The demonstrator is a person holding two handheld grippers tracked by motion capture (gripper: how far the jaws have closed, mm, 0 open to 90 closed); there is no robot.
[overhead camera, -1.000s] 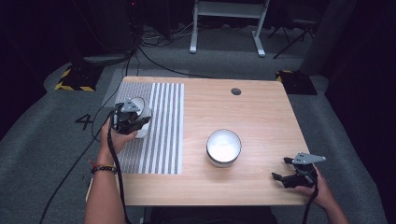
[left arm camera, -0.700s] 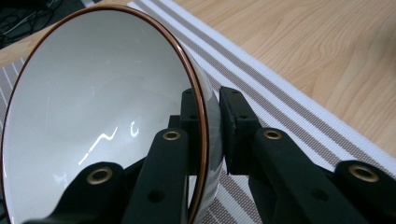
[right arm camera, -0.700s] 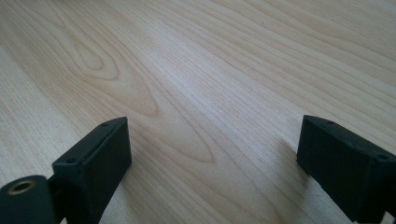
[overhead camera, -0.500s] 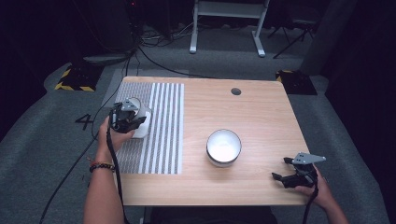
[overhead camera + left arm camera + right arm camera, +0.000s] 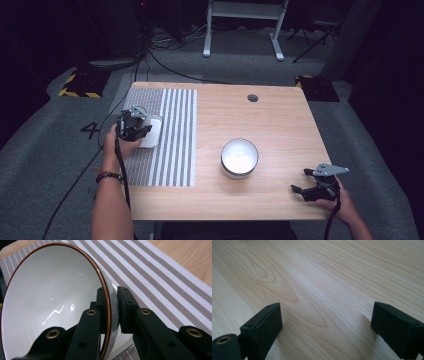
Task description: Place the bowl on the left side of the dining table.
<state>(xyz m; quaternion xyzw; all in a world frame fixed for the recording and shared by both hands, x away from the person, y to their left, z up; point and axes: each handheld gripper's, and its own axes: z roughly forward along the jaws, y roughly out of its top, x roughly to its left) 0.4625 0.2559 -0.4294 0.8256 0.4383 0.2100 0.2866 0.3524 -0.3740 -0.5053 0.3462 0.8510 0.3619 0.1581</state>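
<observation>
The left gripper is clamped, 1 jaw on each side of a rim, with the left forearm reaching forward. The right gripper rests low, its 2 jaws spread wide.

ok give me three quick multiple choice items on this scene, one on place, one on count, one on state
1. Where is the left gripper?
A. over the striped mat
B. over bare wood
C. off the table

2. How many bowls show?
A. one
B. two
C. three

3. How do the right gripper jaws stand?
A. clamped on a bowl
B. open, nothing between
C. shut tight

Key: 1 A, the high view shows it above the mat. 2 B, a held bowl and a free bowl. 3 B, only wood lies between them.
</observation>
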